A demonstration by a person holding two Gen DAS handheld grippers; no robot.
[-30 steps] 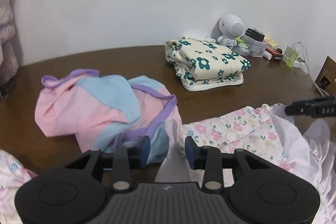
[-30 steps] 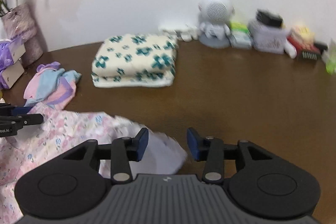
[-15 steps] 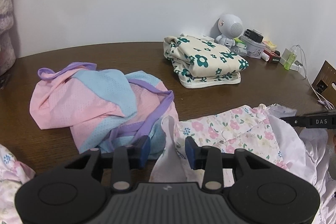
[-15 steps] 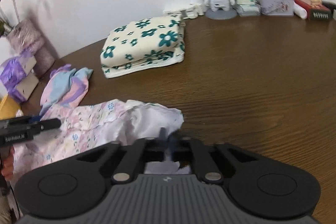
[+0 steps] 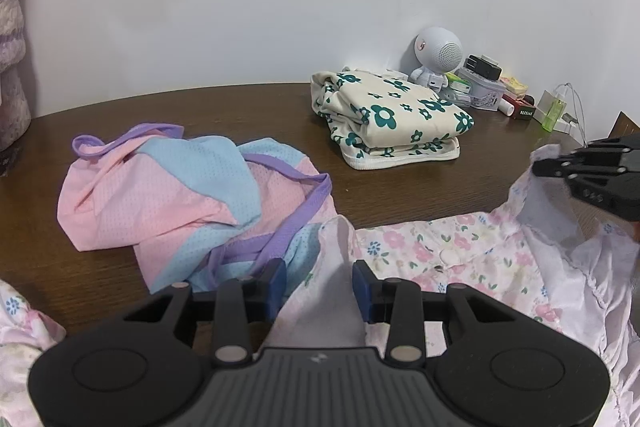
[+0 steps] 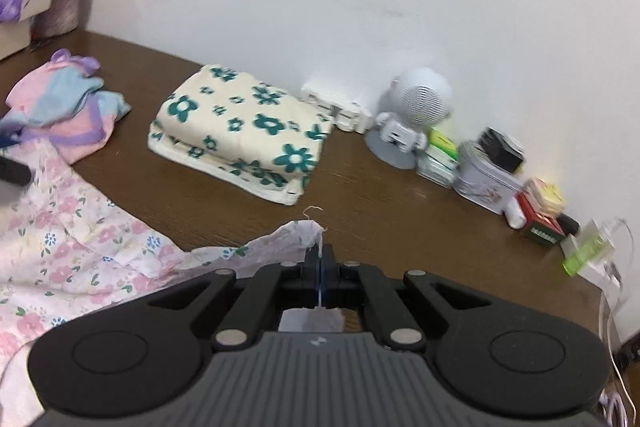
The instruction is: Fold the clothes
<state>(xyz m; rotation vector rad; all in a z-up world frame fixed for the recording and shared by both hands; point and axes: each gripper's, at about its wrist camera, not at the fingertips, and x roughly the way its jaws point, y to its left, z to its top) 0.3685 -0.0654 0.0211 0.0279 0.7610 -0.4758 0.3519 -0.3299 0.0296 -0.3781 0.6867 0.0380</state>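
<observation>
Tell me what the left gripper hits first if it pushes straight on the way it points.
Probably the pink floral garment: a fold of it already stands between the left gripper's fingers.

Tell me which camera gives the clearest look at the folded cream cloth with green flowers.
The right wrist view: the folded flowered cloth lies fairly near, its whole top and stacked folded edges visible, though slightly blurred. The left wrist view shows the same cloth sharper but farther off and smaller, seen from one corner.

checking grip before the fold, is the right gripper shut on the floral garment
Yes, the right gripper has its jaws shut on a lifted corner of the floral garment.
</observation>
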